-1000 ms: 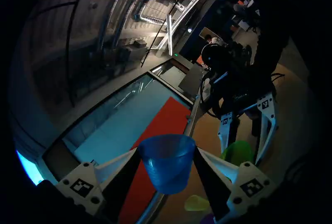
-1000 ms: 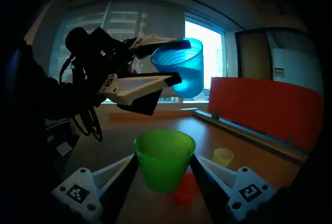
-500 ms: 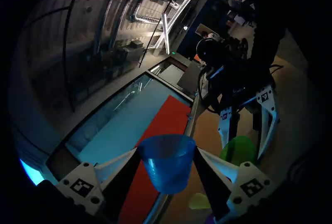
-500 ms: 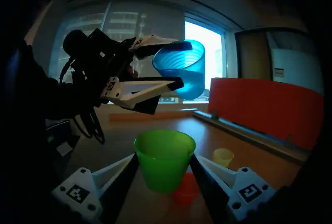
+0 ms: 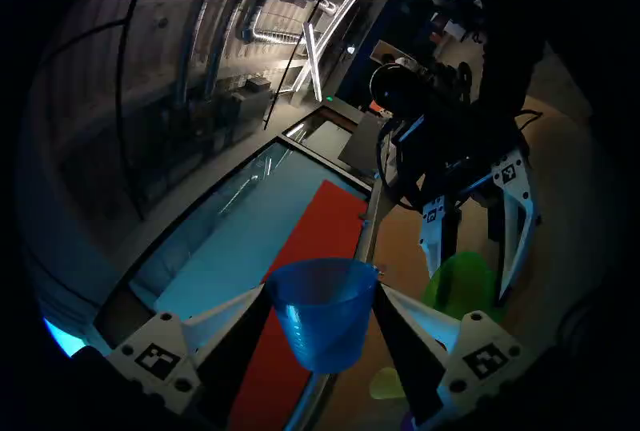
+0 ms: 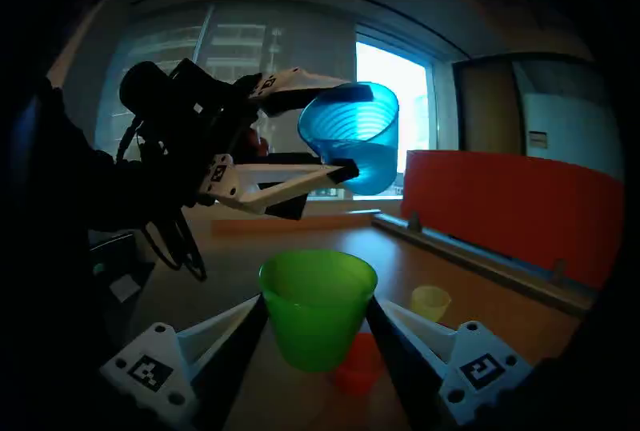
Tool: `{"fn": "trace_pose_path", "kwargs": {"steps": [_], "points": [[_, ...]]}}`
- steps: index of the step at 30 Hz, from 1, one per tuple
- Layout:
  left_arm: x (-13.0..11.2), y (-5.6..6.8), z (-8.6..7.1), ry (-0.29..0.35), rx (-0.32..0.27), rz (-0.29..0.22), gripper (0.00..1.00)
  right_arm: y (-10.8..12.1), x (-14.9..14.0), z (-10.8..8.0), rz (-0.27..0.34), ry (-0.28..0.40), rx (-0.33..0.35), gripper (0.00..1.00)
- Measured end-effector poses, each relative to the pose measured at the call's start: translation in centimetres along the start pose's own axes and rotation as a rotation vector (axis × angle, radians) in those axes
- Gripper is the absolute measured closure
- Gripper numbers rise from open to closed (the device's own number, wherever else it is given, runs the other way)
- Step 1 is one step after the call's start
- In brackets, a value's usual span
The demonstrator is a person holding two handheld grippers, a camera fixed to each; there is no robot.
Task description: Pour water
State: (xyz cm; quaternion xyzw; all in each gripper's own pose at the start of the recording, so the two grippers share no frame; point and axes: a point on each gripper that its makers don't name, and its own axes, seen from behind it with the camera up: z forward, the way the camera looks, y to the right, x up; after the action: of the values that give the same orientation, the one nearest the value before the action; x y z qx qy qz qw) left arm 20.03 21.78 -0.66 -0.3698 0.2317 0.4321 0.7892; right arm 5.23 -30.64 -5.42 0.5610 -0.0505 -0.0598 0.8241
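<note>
Blue cup (image 6: 352, 147), tilted, is clamped in the left gripper (image 5: 322, 293), high and farther off than the green cup (image 6: 318, 319). The right gripper (image 6: 317, 300) grasps the green cup near, over the wooden table (image 6: 464, 275). Black-and-white square markers (image 6: 150, 373) label its fingers.

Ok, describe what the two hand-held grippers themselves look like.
The left hand-held gripper and right hand-held gripper match: long tapering white fingers with black inner faces, each carrying a square black-and-white marker near its base. Seen from the right gripper view, the left one has a bulky black body with looping black cables.
</note>
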Motion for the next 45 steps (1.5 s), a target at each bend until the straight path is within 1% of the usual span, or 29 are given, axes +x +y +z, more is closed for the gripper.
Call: {"fn": "trace_pose_path", "kwargs": {"steps": [6, 18, 24, 32, 45], "points": [[-0.07, -0.1, 0.08, 0.0, 0.002, -0.004, 0.13, -0.02, -0.01, -0.01, 0.002, 0.0, 0.002, 0.12], [-0.22, 0.06, 0.16, -0.003, -0.003, 0.016, 0.13, -0.14, 0.11, 0.07, -0.001, 0.003, 0.005, 0.12], [-0.08, -0.05, 0.2, 0.002, 0.001, 0.005, 0.13, -0.05, 0.16, -0.01, -0.001, 0.006, 0.005, 0.12], [-0.13, 0.23, 0.24, 0.001, -0.006, 0.013, 0.13, -0.08, 0.09, -0.14, -0.007, 0.006, 0.004, 0.13], [0.23, 0.28, 0.23, 0.005, -0.009, 0.023, 0.13, -0.11, 0.11, -0.14, -0.013, 0.009, 0.007, 0.13]]}}
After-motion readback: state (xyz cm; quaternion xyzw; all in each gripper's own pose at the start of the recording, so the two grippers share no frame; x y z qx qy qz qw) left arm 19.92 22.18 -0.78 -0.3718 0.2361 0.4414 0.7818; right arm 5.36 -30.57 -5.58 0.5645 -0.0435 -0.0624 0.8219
